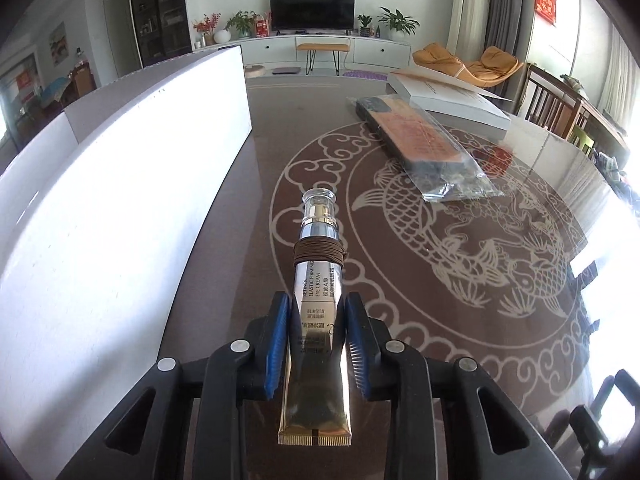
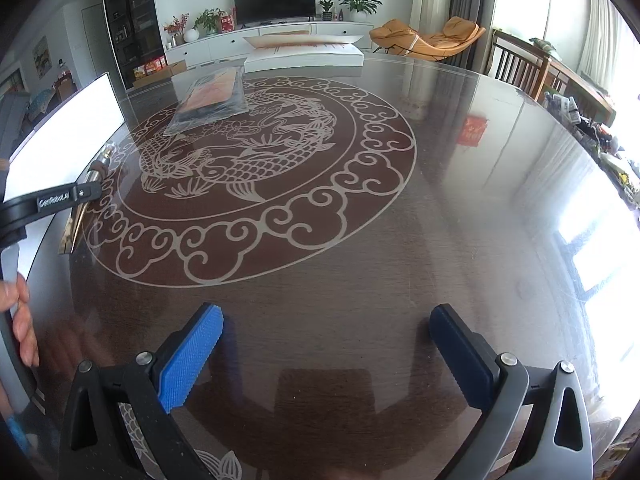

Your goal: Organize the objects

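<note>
Left wrist, fingers point(image 1: 316, 344) clamping cream tube point(image 1: 316, 320), right fingers point(image 2: 324, 360) wide.

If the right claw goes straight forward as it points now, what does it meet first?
Probably only the bare table top. The right claw is open, with nothing between its pads; the wrapped packet lies farther off, to the left.

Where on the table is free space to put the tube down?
The widest bare patch is the dark wood in front of the right tool, below the cloud ring of the carp pattern. The far left is crowded: white box, plastic packet and flat white carton.
</note>
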The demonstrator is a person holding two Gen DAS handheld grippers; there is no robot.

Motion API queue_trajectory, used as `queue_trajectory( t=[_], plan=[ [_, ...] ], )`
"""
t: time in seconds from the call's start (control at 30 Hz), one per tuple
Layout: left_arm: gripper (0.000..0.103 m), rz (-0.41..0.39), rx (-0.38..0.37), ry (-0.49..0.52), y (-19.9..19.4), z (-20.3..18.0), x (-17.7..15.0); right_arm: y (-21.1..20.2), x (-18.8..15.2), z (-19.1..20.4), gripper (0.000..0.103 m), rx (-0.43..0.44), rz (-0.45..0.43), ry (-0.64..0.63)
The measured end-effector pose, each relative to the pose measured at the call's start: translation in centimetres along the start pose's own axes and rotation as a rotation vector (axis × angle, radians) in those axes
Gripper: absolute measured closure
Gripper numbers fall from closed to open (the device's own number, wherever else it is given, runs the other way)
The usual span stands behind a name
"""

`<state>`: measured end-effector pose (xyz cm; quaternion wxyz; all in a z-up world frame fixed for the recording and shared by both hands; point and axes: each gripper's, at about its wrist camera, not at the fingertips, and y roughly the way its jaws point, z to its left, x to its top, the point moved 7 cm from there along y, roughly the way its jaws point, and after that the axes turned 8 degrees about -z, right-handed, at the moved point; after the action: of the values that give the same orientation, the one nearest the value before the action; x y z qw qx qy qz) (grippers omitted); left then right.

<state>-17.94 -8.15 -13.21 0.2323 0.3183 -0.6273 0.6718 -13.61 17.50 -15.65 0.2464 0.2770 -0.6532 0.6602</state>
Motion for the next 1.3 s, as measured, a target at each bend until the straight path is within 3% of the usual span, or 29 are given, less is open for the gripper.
queue_trajectory(
  t=[0.03,0.07,0.2,0.27,0.43,0.53,0.73,0.87,0.9,0.93,1.17,1.3],
  plan=[
    [0.046,0.008,0.004,0.012,-0.2,0.1,-0.3,0.0,0.0,0.0,0.0,0.001,0.0,-0.001],
    [0.015,0.031,0.001,0.009,0.0,0.3,-0.7,0.1,0.1,0.1,0.0,0.003,0.0,-0.003],
    [0.0,0.066,-0.039,0.038,0.6,-0.5,-1.0,0.5,0.5,0.4,0.0,0.034,0.037,-0.025],
    [0.0,0.063,-0.042,0.037,0.5,-0.7,-1.0,1.4,2.2,1.0,0.0,0.118,0.064,-0.011],
    [0.0,0.059,-0.04,0.035,0.5,-0.7,-1.0,5.5,11.5,4.1,0.0,0.211,0.031,-0.023],
    [0.0,0.058,-0.04,0.034,0.4,-0.7,-1.0,9.8,16.5,7.4,0.0,0.232,0.042,-0.094],
    [0.0,0.057,-0.038,0.034,0.4,-0.8,-1.1,17.1,20.3,14.0,0.0,0.284,0.152,-0.146],
    [0.0,0.057,-0.038,0.034,0.4,-0.8,-1.1,19.1,20.1,17.0,0.003,0.281,0.177,-0.19],
    [0.0,0.057,-0.038,0.034,0.4,-0.8,-1.1,19.0,19.9,17.1,0.01,0.259,0.156,-0.212],
    [0.0,0.057,-0.038,0.034,0.4,-0.8,-1.1,18.7,19.7,17.0,0.026,0.236,0.134,-0.236],
    [0.0,0.057,-0.039,0.034,0.5,-0.8,-1.1,14.0,14.5,12.5,0.026,0.248,0.103,-0.246],
    [0.0,0.057,-0.039,0.033,0.5,-0.8,-1.1,9.4,9.8,6.7,0.026,0.181,0.074,-0.176]
  ],
)
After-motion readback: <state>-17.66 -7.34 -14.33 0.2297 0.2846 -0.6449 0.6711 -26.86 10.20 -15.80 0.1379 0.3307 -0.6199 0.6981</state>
